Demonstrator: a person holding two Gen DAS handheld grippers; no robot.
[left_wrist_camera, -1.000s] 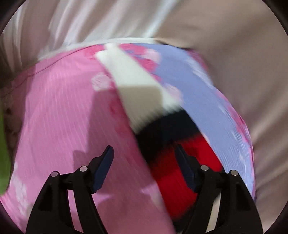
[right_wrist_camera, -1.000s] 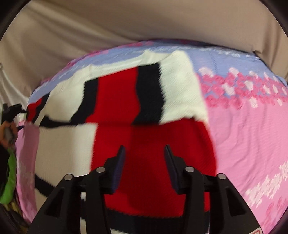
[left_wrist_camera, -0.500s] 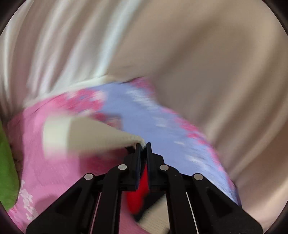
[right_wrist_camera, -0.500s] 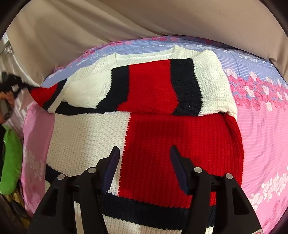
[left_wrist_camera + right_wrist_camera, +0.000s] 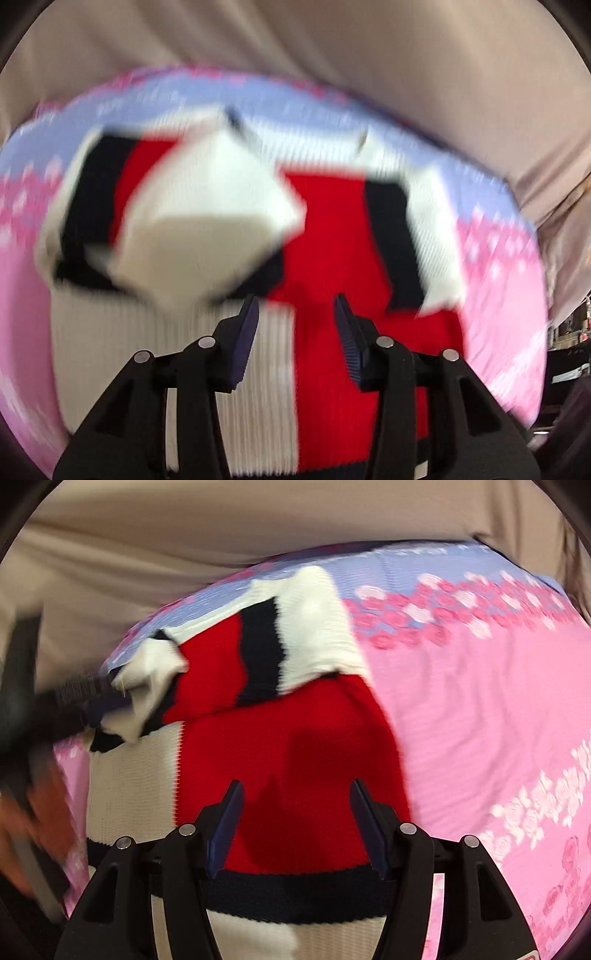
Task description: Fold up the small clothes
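A small knit sweater [image 5: 332, 236] in red, white and black blocks lies on the pink and lilac flowered sheet [image 5: 506, 280]. It also shows in the right wrist view [image 5: 295, 746]. Its left sleeve [image 5: 207, 218] is folded in over the chest, and the white cuff [image 5: 147, 686] is bunched. My left gripper [image 5: 295, 314] is open and empty just above the sweater's middle. In the right wrist view the left gripper [image 5: 99, 698] is blurred beside that cuff. My right gripper [image 5: 295, 797] is open and empty over the red lower part.
A beige draped cloth [image 5: 369, 55] hangs behind the bed on all far sides. The pink sheet [image 5: 480, 738] stretches out to the right of the sweater. Dark shelving [image 5: 569, 339] shows at the far right edge.
My left gripper closed on the left sleeve, carried it across over the chest, and has let go and stands open. My right gripper stayed open over the red part.
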